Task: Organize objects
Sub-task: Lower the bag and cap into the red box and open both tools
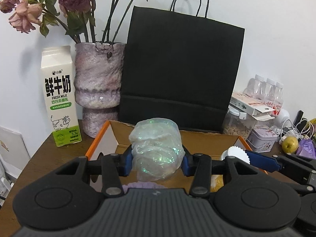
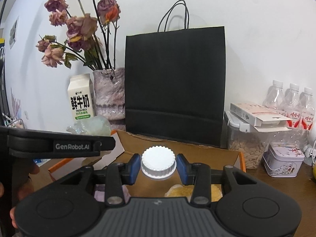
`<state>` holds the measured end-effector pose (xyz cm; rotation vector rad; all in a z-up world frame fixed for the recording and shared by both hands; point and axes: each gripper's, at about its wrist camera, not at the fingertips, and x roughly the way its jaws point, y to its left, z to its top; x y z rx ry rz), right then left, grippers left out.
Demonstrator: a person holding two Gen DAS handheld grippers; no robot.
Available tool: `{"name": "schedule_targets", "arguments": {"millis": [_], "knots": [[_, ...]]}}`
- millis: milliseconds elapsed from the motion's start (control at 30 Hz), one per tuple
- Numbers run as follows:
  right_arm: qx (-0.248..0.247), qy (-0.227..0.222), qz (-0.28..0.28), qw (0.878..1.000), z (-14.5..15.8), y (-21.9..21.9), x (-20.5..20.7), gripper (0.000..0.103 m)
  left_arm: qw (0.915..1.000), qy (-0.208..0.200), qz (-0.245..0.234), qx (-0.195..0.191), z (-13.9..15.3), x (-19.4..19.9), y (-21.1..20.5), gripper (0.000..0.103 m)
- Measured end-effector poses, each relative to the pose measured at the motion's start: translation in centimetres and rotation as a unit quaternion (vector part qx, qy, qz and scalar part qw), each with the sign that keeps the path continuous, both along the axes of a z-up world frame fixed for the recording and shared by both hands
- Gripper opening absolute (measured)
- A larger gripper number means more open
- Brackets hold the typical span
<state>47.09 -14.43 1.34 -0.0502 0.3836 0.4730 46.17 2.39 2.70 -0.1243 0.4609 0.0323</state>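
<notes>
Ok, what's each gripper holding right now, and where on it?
Left gripper: a clear glittery lump, pinched across its sides. Right gripper: a white ridged cap, held by its rim.

White-and-green gable-top milk carton (image 1: 60, 96) at 9 o'clock reads "鲜牛奶 FRESH MILK", "3.3"; black plastic gripper arm (image 2: 59, 145) reads "GenRobot.AI"

Against white wall, on brown bench (image 1: 41, 154): milk carton (image 1: 59, 96) at left, w/ purple vase (image 1: 97, 86) of dried roses (image 1: 25, 13) just beside. Black paper bag (image 1: 179, 71) upright in middle. At right: clear jar of seeds (image 2: 244, 146), small tin (image 2: 282, 162), three water bottles (image 2: 292, 102), yellow fruit (image 1: 290, 144).
</notes>
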Motion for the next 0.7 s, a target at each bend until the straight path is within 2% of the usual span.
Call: {"name": "schedule_targets", "arguments": {"millis": [167,267,300,333,367,400,433,500,700], "knots": [[-0.009,0.01,-0.001,1.0,-0.9,0.4,0.6,0.039,0.9999,0.013,0.003,0.002,-0.7,0.8,0.4,0.047],[-0.014,0.016,-0.004,1.0,-1.2,0.4,0.8,0.039,0.9998,0.018,0.002,0.005,-1.0,1.0,0.4,0.051],[-0.017,0.019,-0.006,1.0,-1.3,0.4,0.9,0.043,0.9998,0.016,0.004,0.007,-1.1,1.0,0.4,0.057],[-0.019,0.02,-0.008,1.0,-1.4,0.4,0.9,0.059,0.9998,0.015,0.006,0.008,-1.1,1.0,0.4,0.069],[-0.022,0.022,-0.012,0.999,-1.5,0.4,0.9,0.07,0.9998,0.013,0.011,0.011,-1.1,1.0,0.4,0.076],[-0.024,0.022,-0.016,0.999,-1.6,0.4,1.0,0.093,0.9997,0.008,0.017,0.015,-1.1,0.9,0.4,0.087],[-0.026,0.021,-0.02,0.999,-1.6,0.4,0.9,0.102,0.9995,0.006,0.023,0.019,-1.1,0.8,0.4,0.096],[-0.029,0.021,-0.028,0.999,-1.7,0.4,1.0,0.103,0.9992,-0.001,0.035,0.022,-1.1,0.8,0.5,0.103],[-0.032,0.033,-0.035,0.998,-2.1,0.3,1.4,0.103,0.999,0.014,0.04,0.014,-1.3,1.2,1.1,0.103]]}}
